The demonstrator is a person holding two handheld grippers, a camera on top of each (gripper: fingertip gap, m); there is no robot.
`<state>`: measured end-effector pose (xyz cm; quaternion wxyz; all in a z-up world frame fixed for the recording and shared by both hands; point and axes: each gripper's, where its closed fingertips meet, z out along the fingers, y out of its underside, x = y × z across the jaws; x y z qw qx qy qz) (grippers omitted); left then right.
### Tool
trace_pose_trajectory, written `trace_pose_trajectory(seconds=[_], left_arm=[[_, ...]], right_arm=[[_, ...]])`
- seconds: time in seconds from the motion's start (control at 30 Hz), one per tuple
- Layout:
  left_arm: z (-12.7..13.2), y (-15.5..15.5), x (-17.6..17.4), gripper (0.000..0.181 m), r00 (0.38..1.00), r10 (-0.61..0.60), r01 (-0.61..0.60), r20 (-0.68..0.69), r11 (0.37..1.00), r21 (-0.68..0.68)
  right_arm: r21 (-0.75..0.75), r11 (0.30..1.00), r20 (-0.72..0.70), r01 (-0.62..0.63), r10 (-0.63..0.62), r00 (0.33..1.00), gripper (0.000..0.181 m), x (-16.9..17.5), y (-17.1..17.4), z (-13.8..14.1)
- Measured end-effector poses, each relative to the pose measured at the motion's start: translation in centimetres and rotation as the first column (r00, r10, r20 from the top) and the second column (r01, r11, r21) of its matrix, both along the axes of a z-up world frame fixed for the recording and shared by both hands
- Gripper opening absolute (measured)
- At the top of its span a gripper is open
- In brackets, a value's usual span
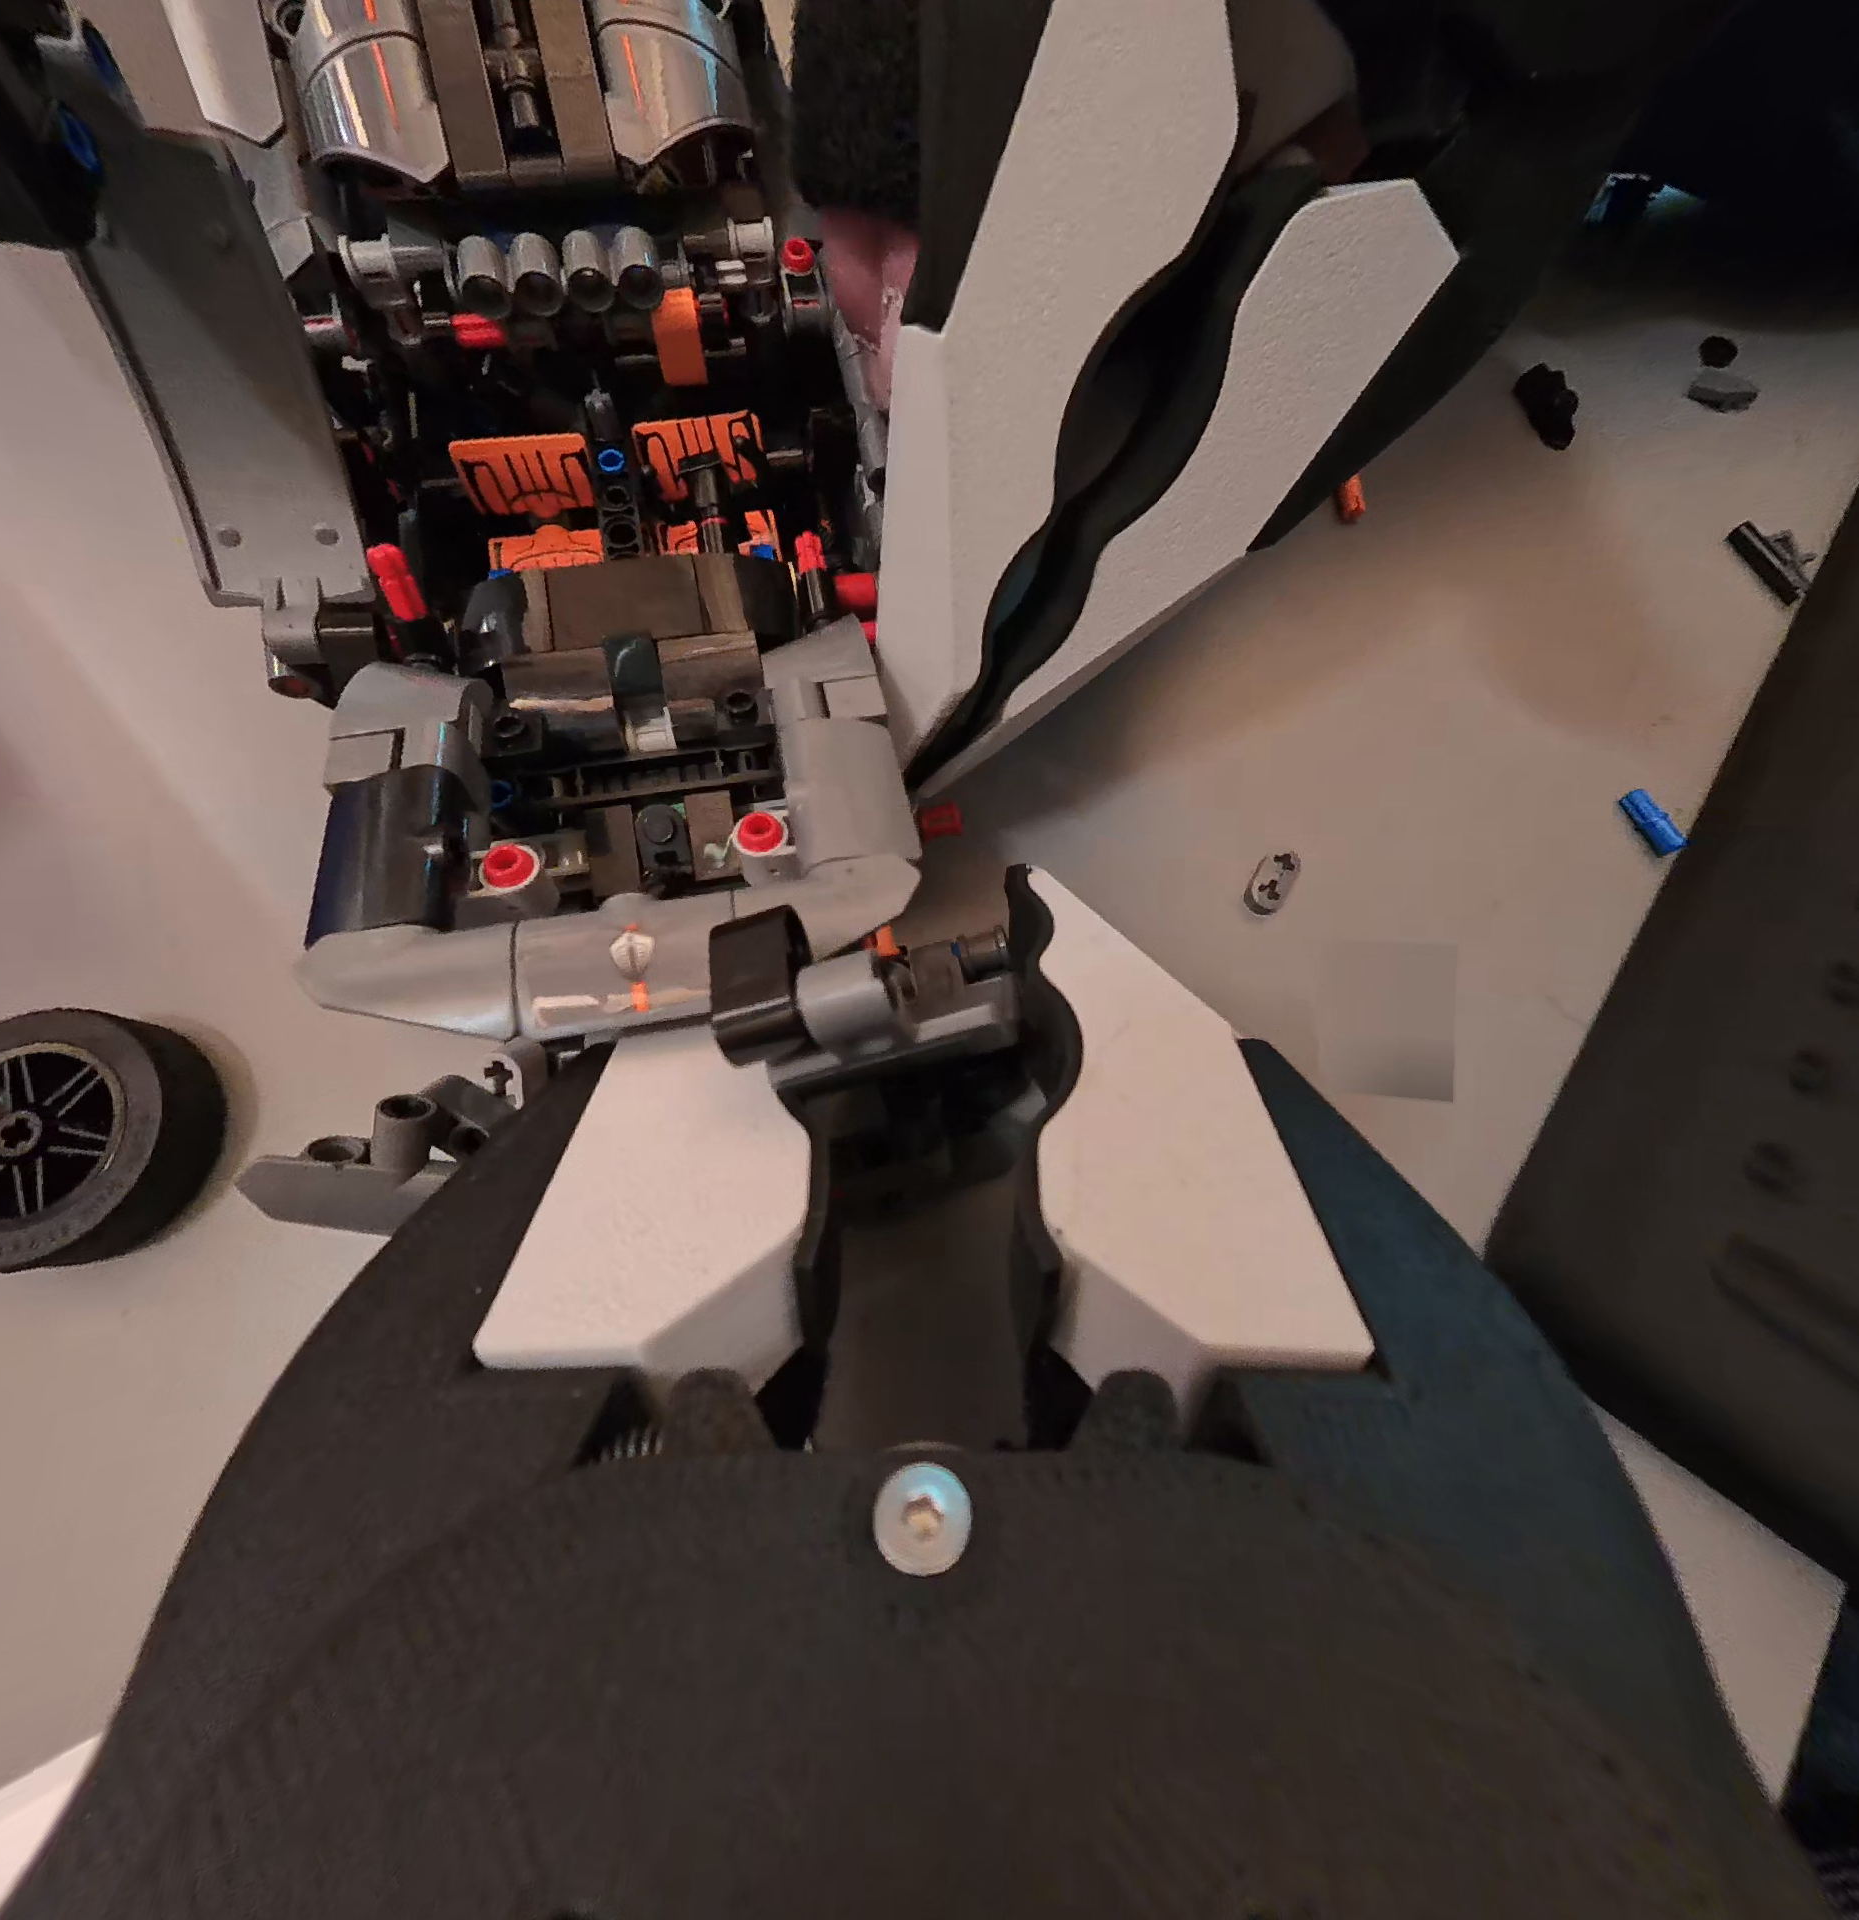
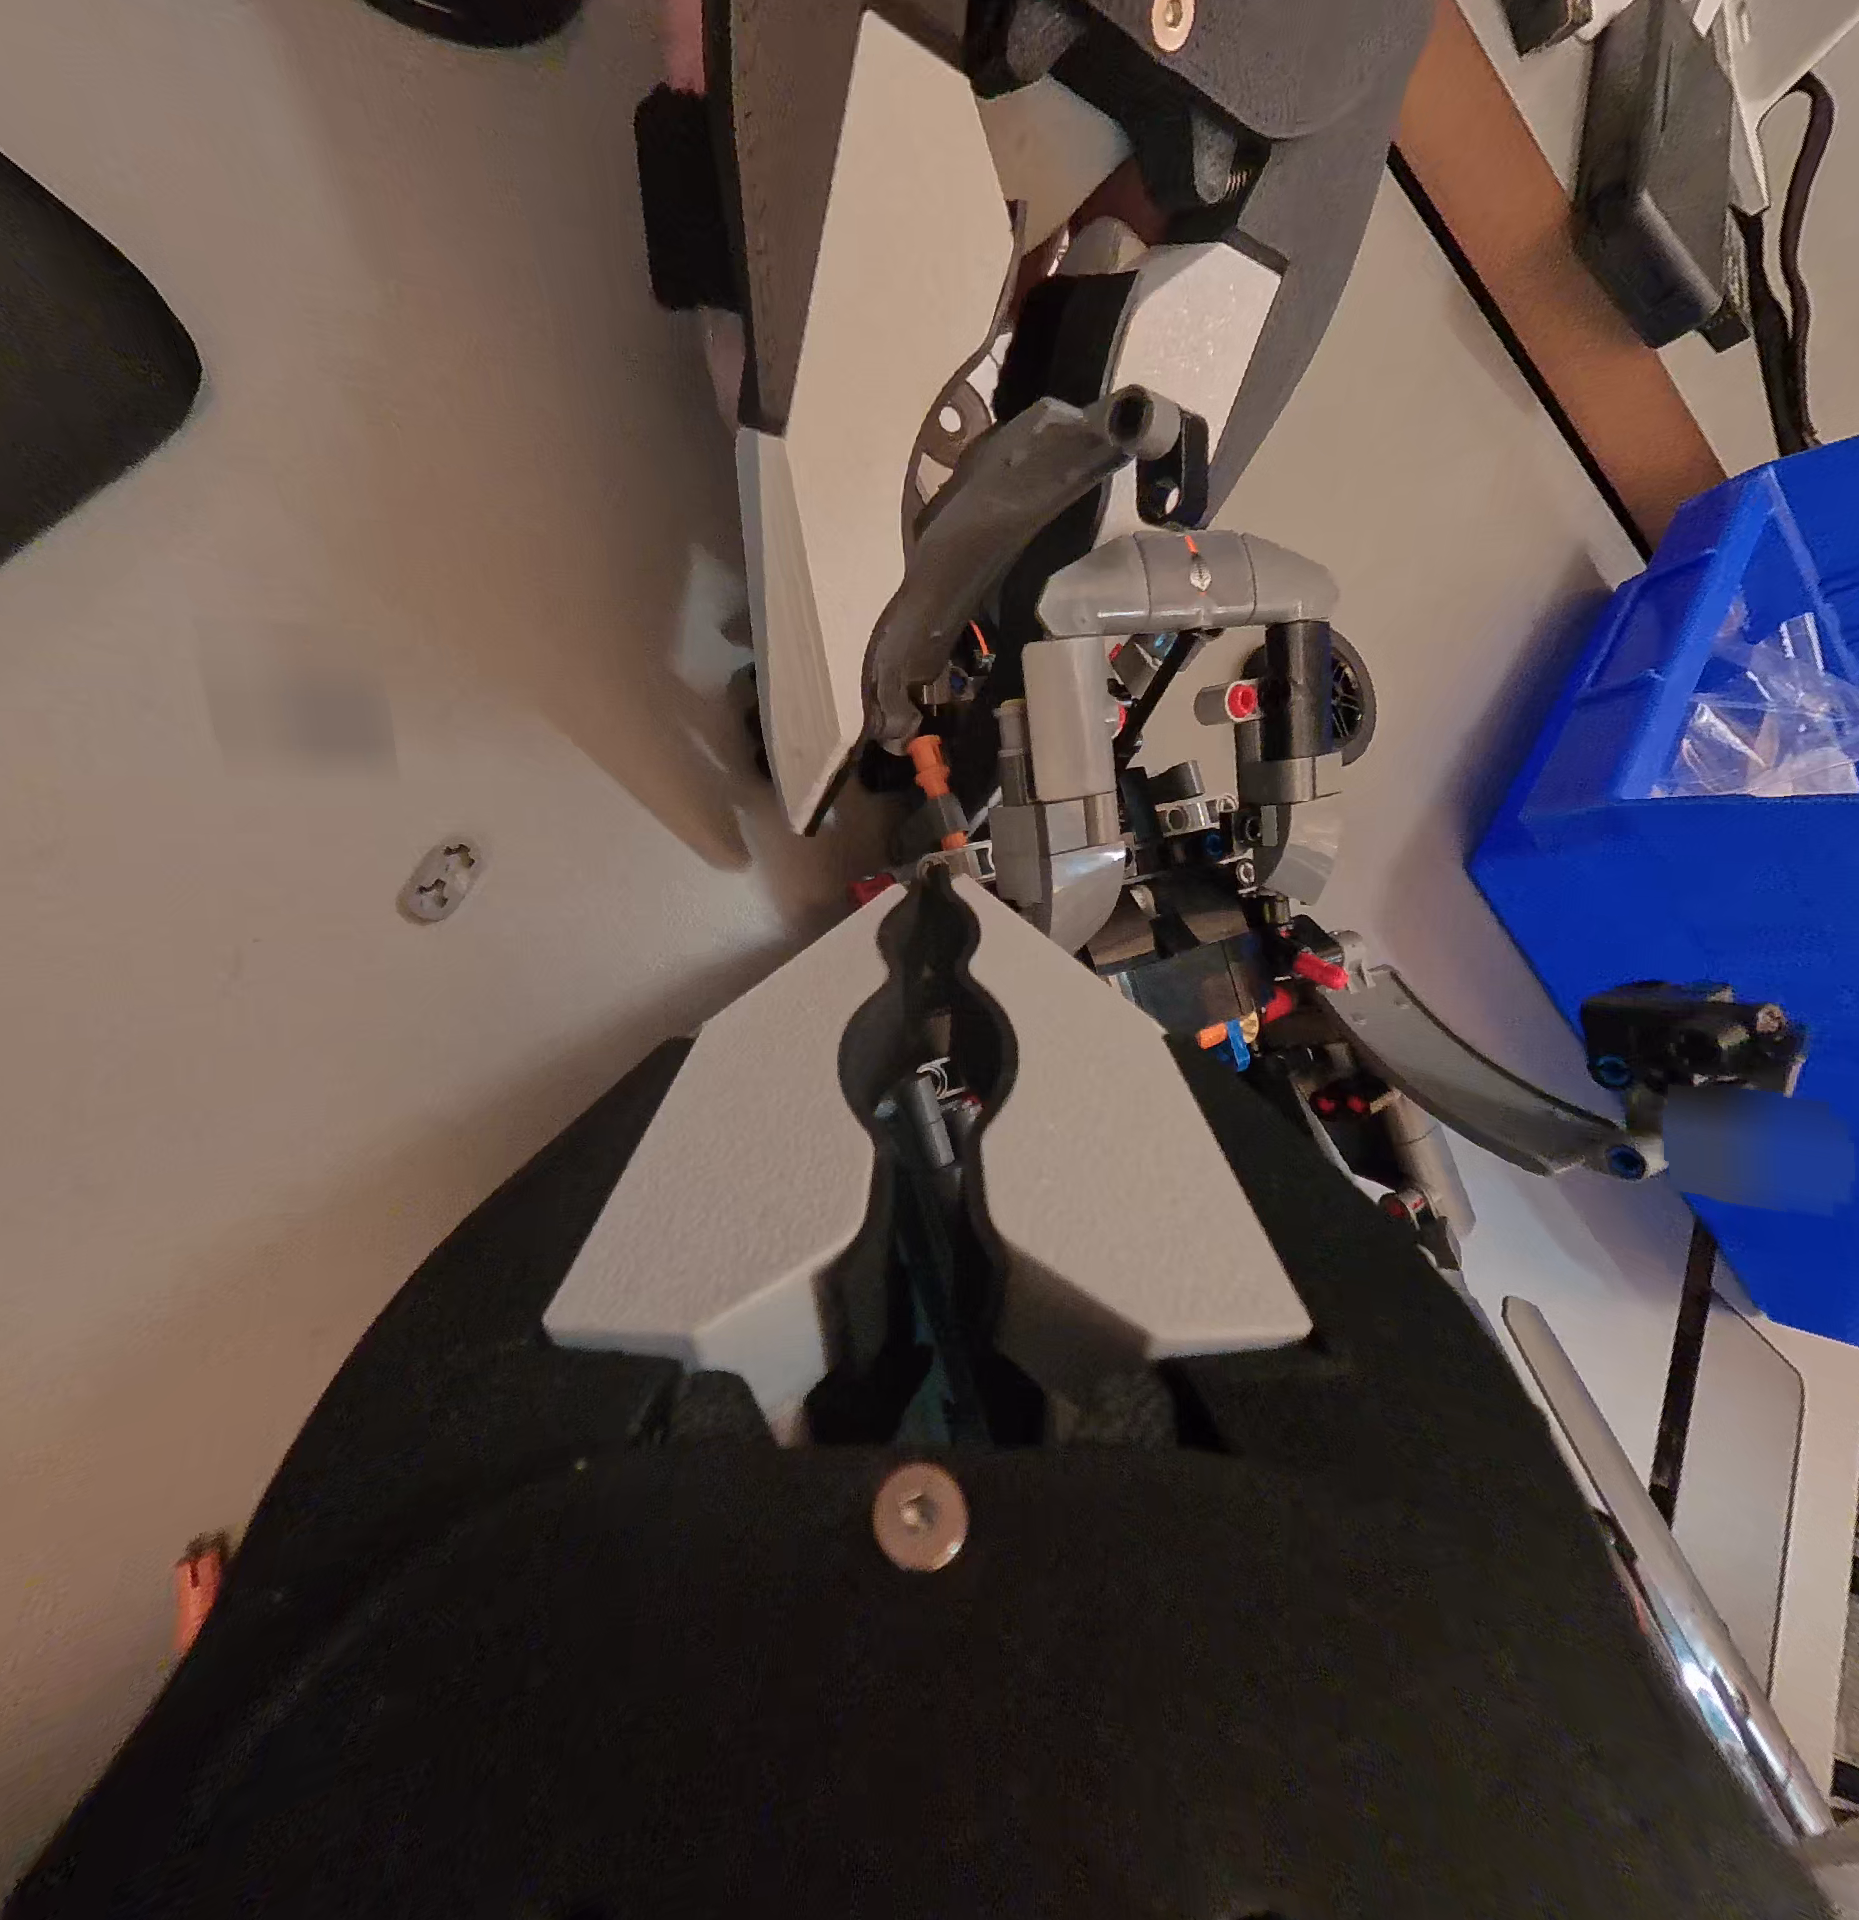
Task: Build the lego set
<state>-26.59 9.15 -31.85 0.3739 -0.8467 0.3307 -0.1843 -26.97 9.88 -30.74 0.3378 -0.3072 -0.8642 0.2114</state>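
In the left wrist view we saw the lego car model (image 1: 592, 644) lying on the white table (image 1: 1320, 675), its long axis running away from the camera and its grey curved end toward us. The left gripper (image 1: 883, 997) was clamped on a small grey and black sub-assembly (image 1: 852, 992), which lay crosswise, black end toward the car and touching its grey end. The right gripper (image 1: 930, 769) came in from the upper right, tips at the car's right flank. A loose wheel (image 1: 63, 1138) lay at the left; a blue pin (image 1: 1652, 823) and a grey two-hole link (image 1: 1270, 883) lay well apart to the right. In the right wrist view the car (image 2: 1185, 727) stood just beyond our fingers, its grey arched end away from the camera. The right gripper (image 2: 930, 883) was pinched together on what looked like a thin grey beam (image 2: 956, 860) of the car, though the contact was small and hard to read. A blue bin (image 2: 1683, 894) stood beside the car.
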Motion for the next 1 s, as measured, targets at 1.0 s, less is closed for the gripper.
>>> trace_pose_trajectory(seconds=[1.0], left_arm=[[0.16, 0.03, 0.28, 0.028, 0.998, -0.004, 0.009, 0.065, 0.997, -0.07]], right_arm=[[0.011, 1.0, 0.003, -0.019, 0.019, 1.0, 0.0, 0.34, -0.05, -0.12]])
